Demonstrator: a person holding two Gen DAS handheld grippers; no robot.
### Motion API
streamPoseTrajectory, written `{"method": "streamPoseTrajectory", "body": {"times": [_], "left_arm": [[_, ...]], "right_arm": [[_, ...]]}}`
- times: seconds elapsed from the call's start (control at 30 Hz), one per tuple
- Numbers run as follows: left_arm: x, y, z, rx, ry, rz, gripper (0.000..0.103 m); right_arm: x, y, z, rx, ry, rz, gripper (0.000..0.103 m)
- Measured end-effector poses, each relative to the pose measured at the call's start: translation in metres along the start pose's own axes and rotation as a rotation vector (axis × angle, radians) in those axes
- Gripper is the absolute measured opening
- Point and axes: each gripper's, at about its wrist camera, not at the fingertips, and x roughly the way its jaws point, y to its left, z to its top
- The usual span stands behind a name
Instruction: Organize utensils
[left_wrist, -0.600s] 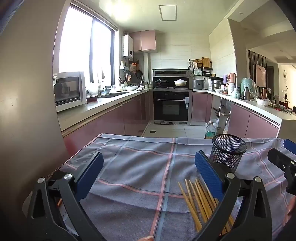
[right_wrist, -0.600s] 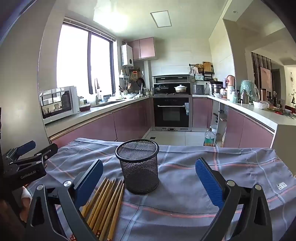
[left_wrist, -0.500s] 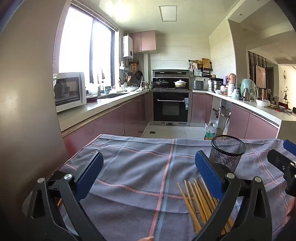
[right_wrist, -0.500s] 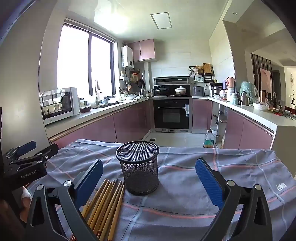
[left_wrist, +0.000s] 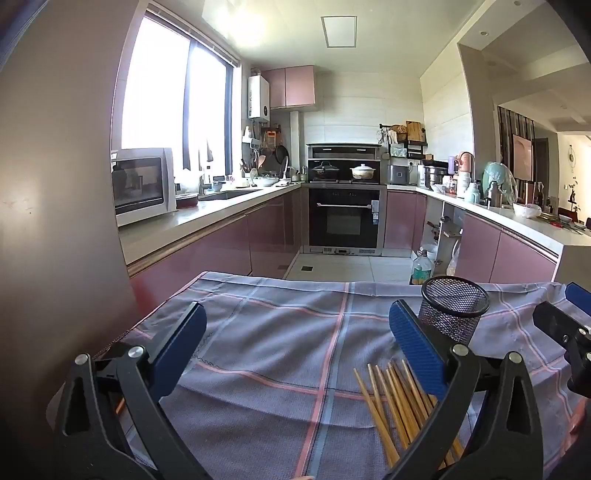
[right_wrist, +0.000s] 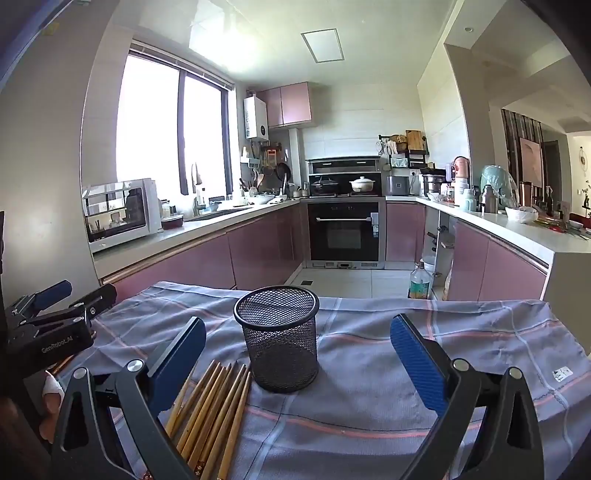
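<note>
Starting out, we hold both left tongs (left_wrist: 295, 347) and right tongs (right_wrist: 297, 354) spread wide and empty; next, pinch chopsticks (right_wrist: 214, 410) for the mesh cup (right_wrist: 279, 339).

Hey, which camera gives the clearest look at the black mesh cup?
The right wrist view: the black mesh cup stands whole and near the centre, upright on the cloth. In the left wrist view it sits off to the right, its lower part hidden behind a finger of the left gripper.
</note>
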Motion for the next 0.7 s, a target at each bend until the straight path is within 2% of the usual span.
{"method": "streamPoseTrajectory", "body": {"times": [0.7], "left_arm": [[-0.0039, 0.0041, -0.0037, -0.012, -0.038, -0.006, 0.098]], "right_arm": [[-0.0003, 0.0026, 0.0005, -0.004, -0.025, -0.012, 0.097]]}}
